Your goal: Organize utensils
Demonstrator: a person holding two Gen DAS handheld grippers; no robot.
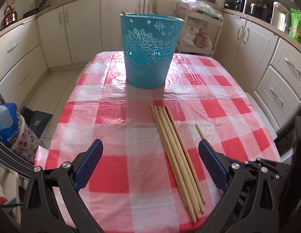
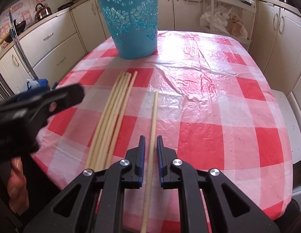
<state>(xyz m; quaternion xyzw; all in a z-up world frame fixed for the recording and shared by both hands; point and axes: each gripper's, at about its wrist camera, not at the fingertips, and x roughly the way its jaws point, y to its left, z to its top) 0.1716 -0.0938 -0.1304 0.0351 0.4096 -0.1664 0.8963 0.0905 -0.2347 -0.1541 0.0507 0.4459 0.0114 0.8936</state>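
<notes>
A turquoise cut-out bucket stands at the far end of a red-and-white checked table, with two stick tips showing over its rim. Several wooden chopsticks lie bunched together on the cloth. My left gripper is open wide just above the cloth, and the bundle lies between its fingers, nearer the right one. A single chopstick lies apart to the right of the bundle. My right gripper straddles it, its pads a hair's width off each side. The left gripper shows blurred at the left.
Cream kitchen cabinets ring the table. A white cart with plastic bags stands behind the bucket. Bags sit on the floor off the table's left edge. A hand holds the left gripper's handle. The near table edge is right below both grippers.
</notes>
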